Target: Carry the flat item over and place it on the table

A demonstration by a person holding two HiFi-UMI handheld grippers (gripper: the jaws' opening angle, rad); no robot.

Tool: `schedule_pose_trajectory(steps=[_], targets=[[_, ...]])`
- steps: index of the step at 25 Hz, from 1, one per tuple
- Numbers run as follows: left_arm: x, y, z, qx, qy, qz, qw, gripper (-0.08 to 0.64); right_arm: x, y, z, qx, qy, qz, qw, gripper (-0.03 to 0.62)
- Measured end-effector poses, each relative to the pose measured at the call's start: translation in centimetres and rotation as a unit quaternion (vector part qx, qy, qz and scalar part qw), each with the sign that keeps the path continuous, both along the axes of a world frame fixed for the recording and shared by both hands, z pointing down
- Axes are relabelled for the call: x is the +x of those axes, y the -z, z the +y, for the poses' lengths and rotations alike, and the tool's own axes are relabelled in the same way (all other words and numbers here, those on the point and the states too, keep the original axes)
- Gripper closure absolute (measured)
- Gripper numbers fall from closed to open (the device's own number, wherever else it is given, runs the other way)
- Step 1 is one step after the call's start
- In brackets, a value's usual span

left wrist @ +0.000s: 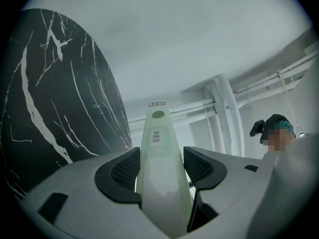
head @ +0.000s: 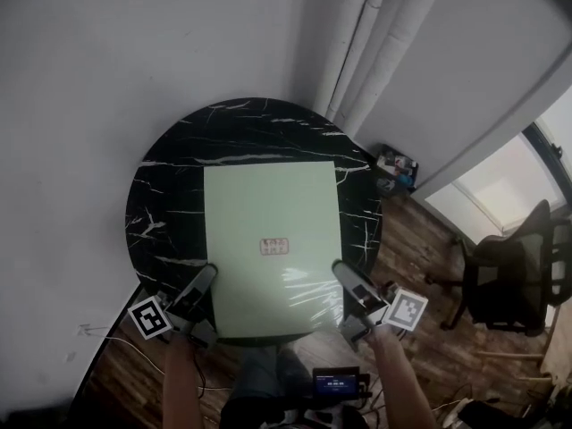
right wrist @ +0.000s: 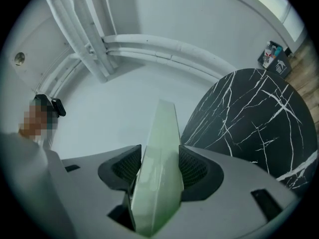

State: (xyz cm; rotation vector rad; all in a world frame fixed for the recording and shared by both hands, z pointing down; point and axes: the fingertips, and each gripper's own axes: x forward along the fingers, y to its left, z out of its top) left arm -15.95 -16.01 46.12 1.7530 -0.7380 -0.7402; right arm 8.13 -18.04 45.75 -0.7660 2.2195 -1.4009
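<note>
A pale green flat board (head: 271, 239), wrapped in clear film and bearing a small label, lies over the round black marble table (head: 170, 195). My left gripper (head: 198, 290) is shut on its near left corner and my right gripper (head: 352, 284) on its near right corner. In the left gripper view the board (left wrist: 160, 168) runs edge-on between the two black pads (left wrist: 119, 173). The right gripper view shows the same, the board (right wrist: 158, 168) clamped between both pads (right wrist: 195, 169), with the table (right wrist: 249, 118) at the right.
The table stands in a corner against white walls, with white pipes (head: 366, 52) running up behind it. A black office chair (head: 514, 271) stands on the wooden floor at the right. Small items (head: 396, 170) lie by the wall base. A dark device (head: 336, 383) hangs at the person's waist.
</note>
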Motion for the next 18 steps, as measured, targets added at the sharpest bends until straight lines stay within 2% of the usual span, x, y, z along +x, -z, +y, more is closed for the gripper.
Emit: schedule_pose_trajectory(steps=[8,18], targets=[[-0.2,-3.2,-0.2,-0.031,0.000,0.019,0.9993,0.291,0.0,-3.6,0.0,-0.039,-0.004,0.002,0.999,0.368],[-0.8,-6.7,-1.4,-0.056,0.001,0.028,0.9980,0.291,-0.5,-6.7,-1.3,-0.062,-0.003,0.014,0.998,0.370]])
